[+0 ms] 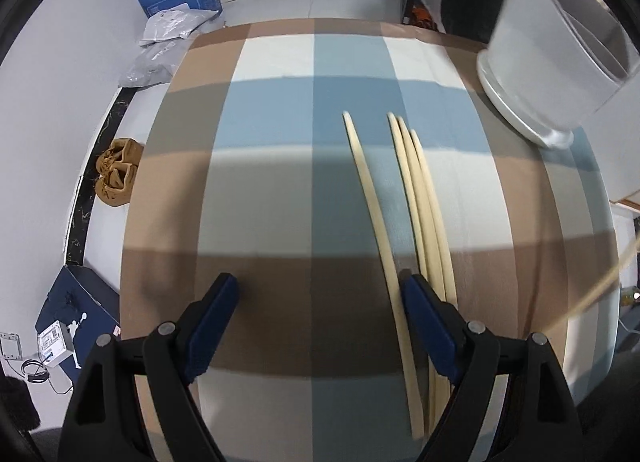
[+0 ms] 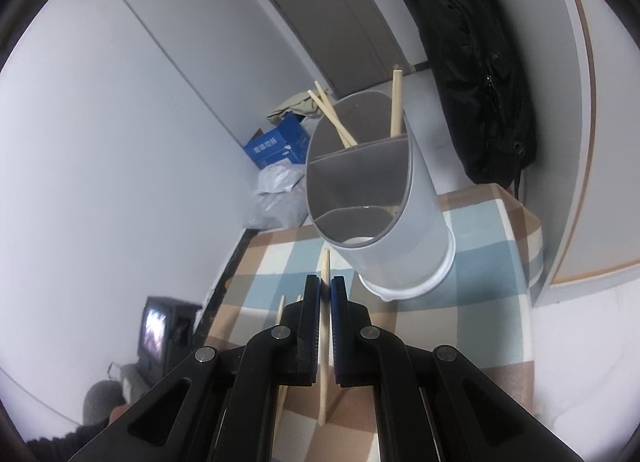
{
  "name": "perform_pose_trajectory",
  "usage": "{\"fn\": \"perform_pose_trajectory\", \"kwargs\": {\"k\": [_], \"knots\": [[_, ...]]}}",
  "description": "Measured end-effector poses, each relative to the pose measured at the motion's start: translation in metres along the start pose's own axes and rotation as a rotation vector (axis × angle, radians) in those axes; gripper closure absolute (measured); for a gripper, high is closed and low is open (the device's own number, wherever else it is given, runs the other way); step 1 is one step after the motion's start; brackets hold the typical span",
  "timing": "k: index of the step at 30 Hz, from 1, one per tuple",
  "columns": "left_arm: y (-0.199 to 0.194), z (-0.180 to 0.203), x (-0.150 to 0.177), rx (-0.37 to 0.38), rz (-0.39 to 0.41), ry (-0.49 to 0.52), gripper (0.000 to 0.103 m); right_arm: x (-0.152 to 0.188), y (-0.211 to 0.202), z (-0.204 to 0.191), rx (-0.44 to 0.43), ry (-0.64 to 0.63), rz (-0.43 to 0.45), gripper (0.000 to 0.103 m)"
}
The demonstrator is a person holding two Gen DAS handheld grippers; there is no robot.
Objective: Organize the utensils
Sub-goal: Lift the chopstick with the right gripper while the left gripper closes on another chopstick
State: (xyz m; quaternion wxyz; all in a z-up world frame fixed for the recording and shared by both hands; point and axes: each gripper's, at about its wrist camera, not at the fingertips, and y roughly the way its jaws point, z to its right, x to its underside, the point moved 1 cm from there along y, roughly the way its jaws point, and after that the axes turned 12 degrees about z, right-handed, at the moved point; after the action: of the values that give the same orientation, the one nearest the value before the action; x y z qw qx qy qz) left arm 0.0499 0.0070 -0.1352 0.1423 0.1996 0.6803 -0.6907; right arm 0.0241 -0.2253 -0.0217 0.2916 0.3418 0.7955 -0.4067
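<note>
Left gripper (image 1: pixel 320 294) open above checked tablecloth (image 1: pixel 260 182), 4 chopsticks (image 1: pixel 416 198) lying beside its right finger, right gripper (image 2: pixel 325 294) clamped on 1 chopstick (image 2: pixel 325 262) near divided grey holder (image 2: pixel 384 222), 3 chopsticks (image 2: pixel 396 102) inside

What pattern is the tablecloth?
The tablecloth has large checks of brown, blue and white; clearest in the left wrist view.

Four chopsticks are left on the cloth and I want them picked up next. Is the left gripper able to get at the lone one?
Probably yes. The left gripper is open above the cloth, and the lone chopstick lies bare beside its right finger, apart from the other three.
</note>
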Motion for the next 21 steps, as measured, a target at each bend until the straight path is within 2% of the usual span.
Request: {"fn": "perform_pose_trajectory", "kwargs": {"k": [8,10,14,21], "knots": [[0.021,0.008,-0.024,-0.009,-0.015,0.012,0.024,-0.002,-0.001,0.004,0.0,-0.008,0.006,0.099],[0.02,0.014,-0.027,0.012,-0.026,0.014,0.035,-0.003,0.0,0.005,0.002,-0.007,0.008,0.099],[0.022,0.014,-0.034,0.022,-0.055,0.005,0.041,-0.005,0.004,0.01,0.006,0.005,0.006,0.099],[0.025,0.009,-0.042,0.008,-0.042,-0.029,0.092,-0.01,0.013,0.016,0.016,0.013,-0.001,0.099]]}}
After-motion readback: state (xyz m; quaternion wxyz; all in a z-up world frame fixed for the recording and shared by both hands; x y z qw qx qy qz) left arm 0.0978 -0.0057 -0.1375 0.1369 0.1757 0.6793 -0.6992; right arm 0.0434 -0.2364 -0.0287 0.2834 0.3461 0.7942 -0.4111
